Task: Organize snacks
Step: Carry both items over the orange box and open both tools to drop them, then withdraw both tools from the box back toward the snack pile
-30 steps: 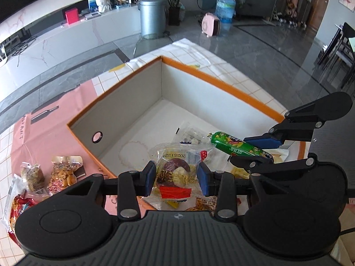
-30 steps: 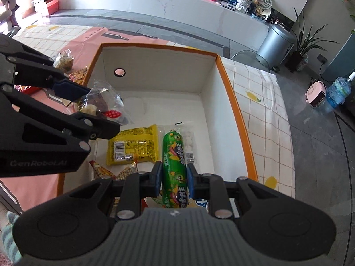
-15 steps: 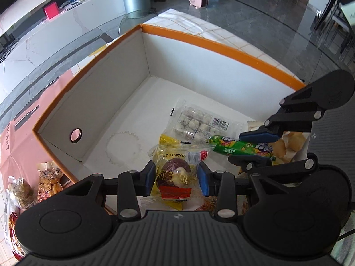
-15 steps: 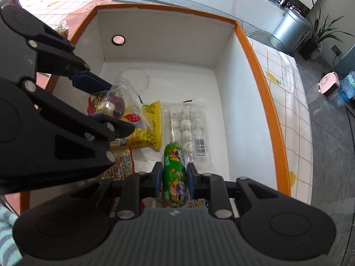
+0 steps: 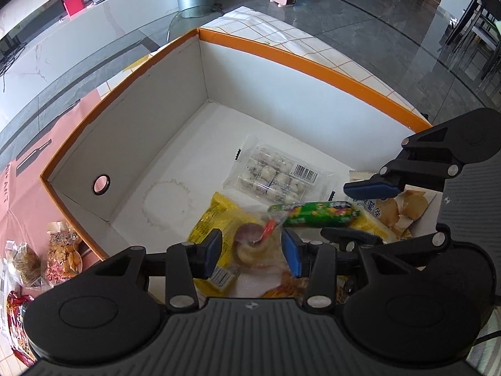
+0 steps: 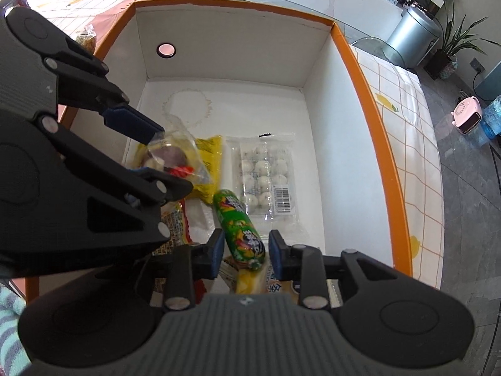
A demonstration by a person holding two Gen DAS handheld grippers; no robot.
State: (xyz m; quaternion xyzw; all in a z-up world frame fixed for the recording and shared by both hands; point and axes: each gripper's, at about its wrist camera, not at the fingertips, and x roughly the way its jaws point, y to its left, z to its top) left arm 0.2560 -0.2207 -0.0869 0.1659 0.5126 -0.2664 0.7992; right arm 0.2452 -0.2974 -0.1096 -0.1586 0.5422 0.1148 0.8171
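Observation:
An orange-rimmed white box (image 5: 307,62) (image 6: 369,72) holds several snacks. My left gripper (image 5: 252,252) (image 6: 162,153) is open inside it; a clear bag with a purple and yellow pastry (image 5: 255,244) (image 6: 173,156) lies loose between its fingers on a yellow packet (image 5: 213,216) (image 6: 208,153). My right gripper (image 6: 245,252) (image 5: 350,210) is open; the green sausage stick (image 6: 239,233) (image 5: 313,213) lies tilted between its fingers. A clear pack of white balls (image 5: 277,174) (image 6: 264,174) lies on the box floor.
More snack bags (image 5: 62,252) lie outside the box on the pink mat at the left. A bag of round pastries (image 5: 404,206) sits in the box's near right corner. A checked cloth (image 6: 407,119) covers the table beyond the box.
Both grippers have opened and released their snacks into the box. The pastry bag has slumped and the green stick has dropped and tilted. Both grippers moved lower into the box.

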